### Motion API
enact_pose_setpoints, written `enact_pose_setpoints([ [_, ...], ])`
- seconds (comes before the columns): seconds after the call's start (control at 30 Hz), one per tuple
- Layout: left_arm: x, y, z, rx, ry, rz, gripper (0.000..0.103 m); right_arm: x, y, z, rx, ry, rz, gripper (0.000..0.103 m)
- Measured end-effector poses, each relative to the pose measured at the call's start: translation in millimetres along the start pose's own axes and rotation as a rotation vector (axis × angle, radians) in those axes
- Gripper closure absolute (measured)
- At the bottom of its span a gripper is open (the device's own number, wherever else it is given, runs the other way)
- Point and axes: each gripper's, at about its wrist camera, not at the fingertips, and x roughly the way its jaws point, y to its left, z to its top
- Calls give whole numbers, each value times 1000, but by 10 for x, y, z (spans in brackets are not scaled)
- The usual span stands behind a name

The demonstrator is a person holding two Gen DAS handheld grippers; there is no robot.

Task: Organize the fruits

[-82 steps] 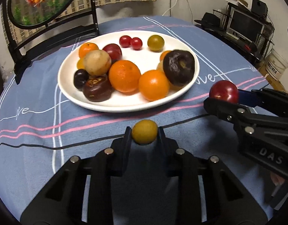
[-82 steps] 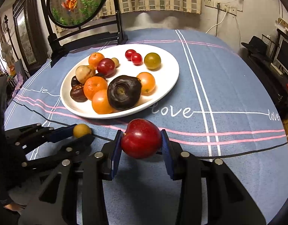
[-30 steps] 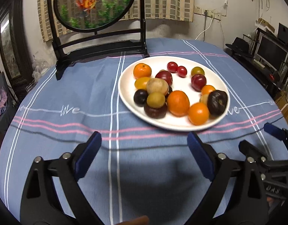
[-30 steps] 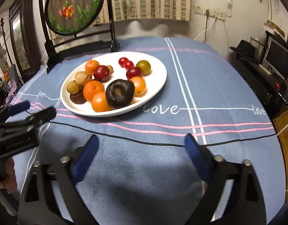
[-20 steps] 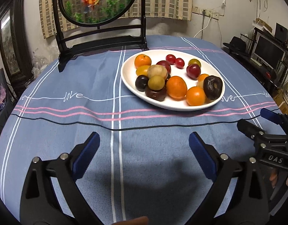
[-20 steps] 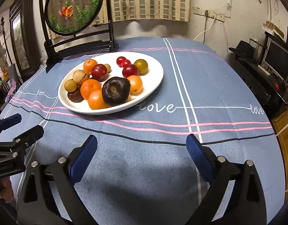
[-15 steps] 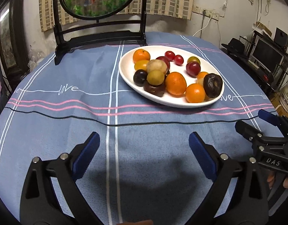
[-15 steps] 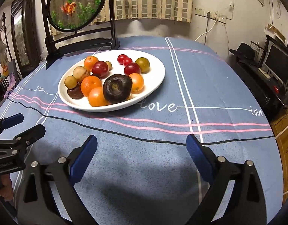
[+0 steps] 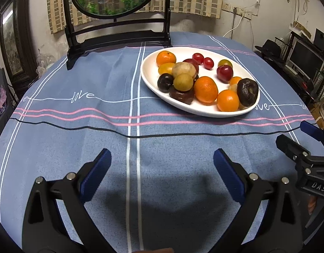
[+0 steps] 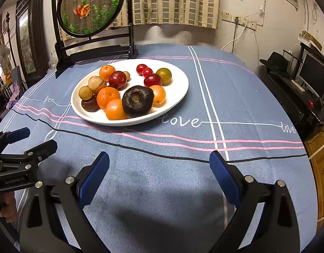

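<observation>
above blue cloth, both hand-held grippers, left and right, spread wide, seemingly empty.

Fruits on plate, mid-table

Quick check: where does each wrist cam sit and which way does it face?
Left wrist: on the left claw, low over the blue striped tablecloth, facing the white oval plate of fruit; own open fingers show, right claw at right edge.
Right wrist: on the right claw, facing the same plate; left claw at left edge.
Shared: plate, tablecloth.
</observation>
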Motion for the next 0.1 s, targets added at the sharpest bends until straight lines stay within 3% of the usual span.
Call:
enact_pose_setpoints([
  [0.1, -3, -13, -7, 6, 0, 3, 4, -2, -4, -3, -3, 4, -2, 7],
])
